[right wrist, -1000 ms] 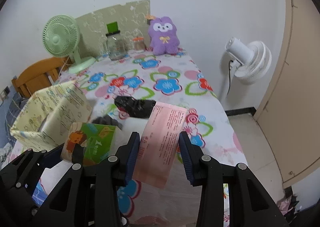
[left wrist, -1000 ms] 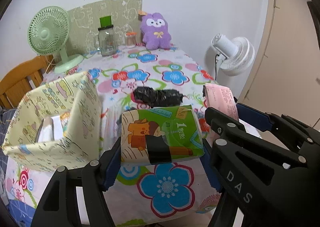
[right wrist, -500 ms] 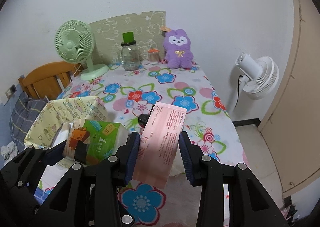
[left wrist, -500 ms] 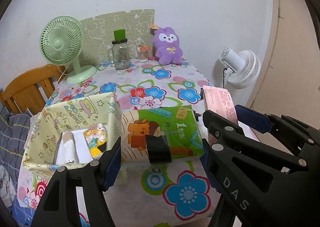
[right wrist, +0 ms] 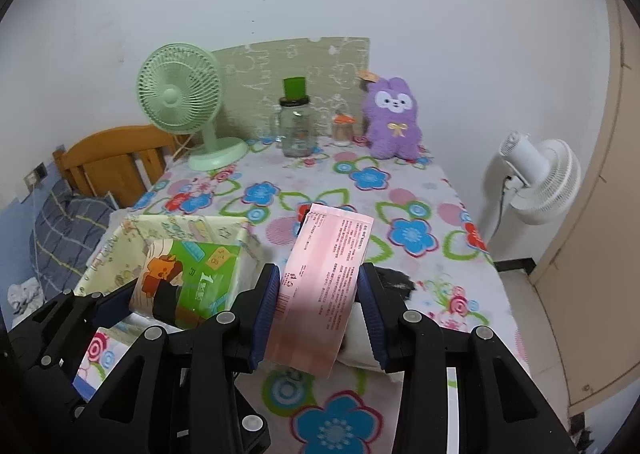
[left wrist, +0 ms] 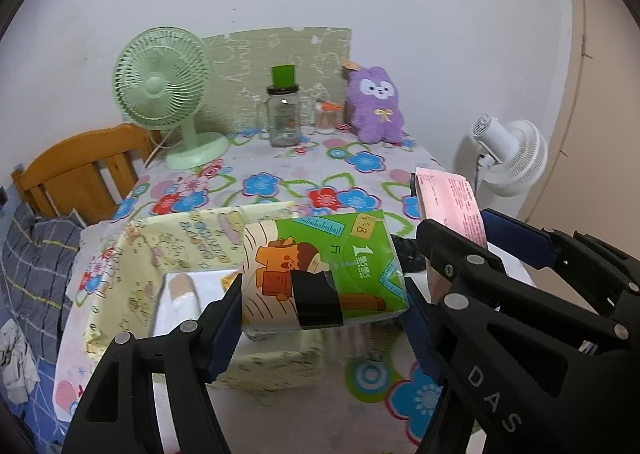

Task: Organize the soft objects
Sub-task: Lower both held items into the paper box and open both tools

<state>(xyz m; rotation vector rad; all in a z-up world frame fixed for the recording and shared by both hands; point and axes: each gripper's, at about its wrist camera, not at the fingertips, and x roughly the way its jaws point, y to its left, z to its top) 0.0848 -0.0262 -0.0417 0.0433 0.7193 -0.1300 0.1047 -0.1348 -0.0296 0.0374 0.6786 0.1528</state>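
Note:
My left gripper (left wrist: pixel 322 318) is shut on a green tissue pack (left wrist: pixel 320 270) with a cartoon print and black tape, held just over the near right side of the yellow patterned box (left wrist: pixel 168 250). That box is open at the top and holds white packs (left wrist: pixel 180 294). My right gripper (right wrist: pixel 318 306) is shut on a pink tissue pack (right wrist: pixel 324 282), raised above the flowered tablecloth (right wrist: pixel 360 189) to the right of the box (right wrist: pixel 132 250). In the right wrist view the green tissue pack (right wrist: pixel 188 278) hangs over the box's right part. A black bundle (right wrist: pixel 394 282) lies on the cloth behind the right finger.
At the back of the table stand a green desk fan (left wrist: pixel 164 89), a glass jar with a green lid (left wrist: pixel 284 113), a small jar (left wrist: pixel 326 117) and a purple plush toy (left wrist: pixel 374 109). A white floor fan (right wrist: pixel 540 177) stands right of the table, a wooden chair (left wrist: pixel 80 169) left.
Both grippers rose and drew back with their packs still held. The green pack has come over the yellow box, which now sits nearer and more central. The black bundle is largely hidden.

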